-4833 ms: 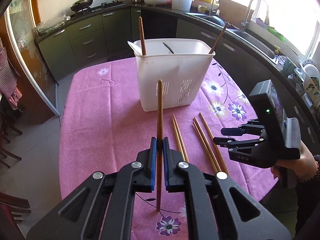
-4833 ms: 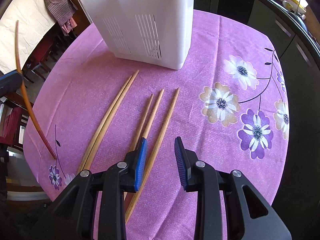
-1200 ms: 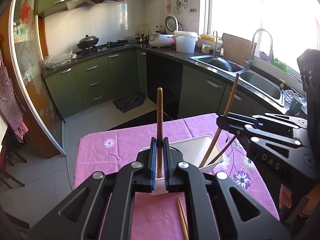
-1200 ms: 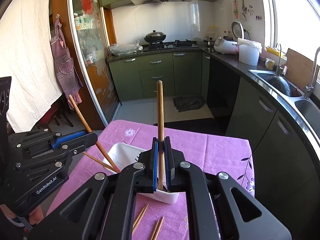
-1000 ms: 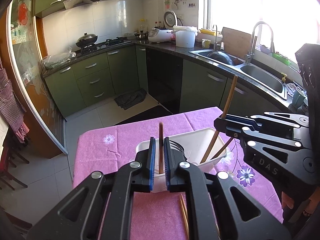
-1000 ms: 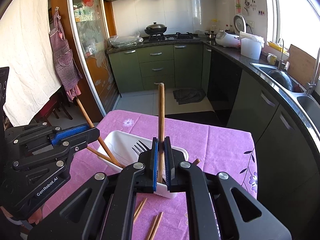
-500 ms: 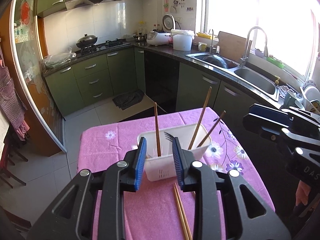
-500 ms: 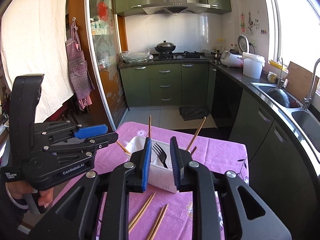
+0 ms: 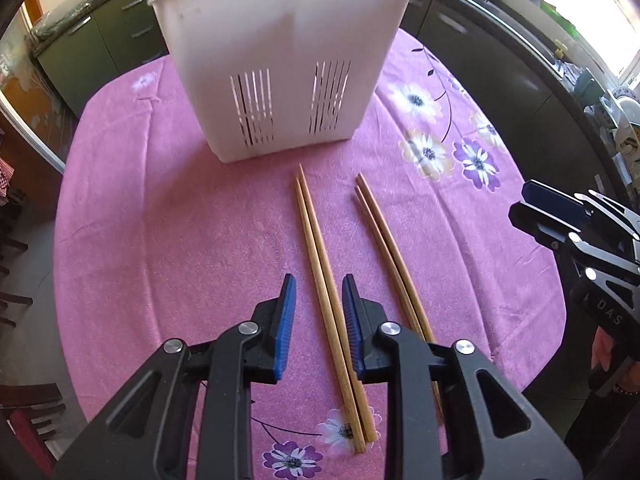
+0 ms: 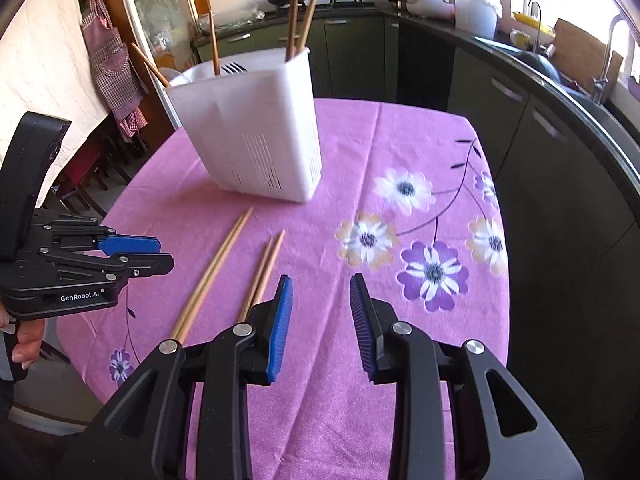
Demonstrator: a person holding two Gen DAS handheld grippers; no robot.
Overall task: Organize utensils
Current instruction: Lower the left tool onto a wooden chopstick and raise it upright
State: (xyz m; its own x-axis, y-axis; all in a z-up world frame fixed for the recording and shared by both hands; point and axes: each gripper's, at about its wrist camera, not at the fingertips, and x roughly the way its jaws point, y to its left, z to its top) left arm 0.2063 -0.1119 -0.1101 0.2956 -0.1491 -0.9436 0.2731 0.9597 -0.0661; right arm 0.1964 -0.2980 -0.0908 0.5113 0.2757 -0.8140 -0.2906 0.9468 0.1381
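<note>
A white slotted utensil holder (image 9: 280,60) stands on the pink flowered tablecloth, with several chopsticks (image 10: 300,12) and a fork (image 10: 234,67) upright in it. Two pairs of wooden chopsticks lie in front of it. My left gripper (image 9: 319,284) points steeply down over the left pair (image 9: 316,240); its jaws are closing with that pair between them, and the pads are not touching it. The right pair (image 9: 384,232) lies just beside it. My right gripper (image 10: 320,280) hovers open over bare cloth, right of the chopsticks (image 10: 264,264), with nothing between its fingers.
The round table's edge (image 10: 500,320) curves close on the right, with dark green cabinets and a sink counter (image 10: 560,80) beyond. Wooden chairs (image 9: 24,408) stand at the left. A person's hand (image 10: 24,340) grips the left tool's handle.
Both grippers released their chopsticks into the holder, opened, and dropped from above it to the table. The left one now straddles a lying pair.
</note>
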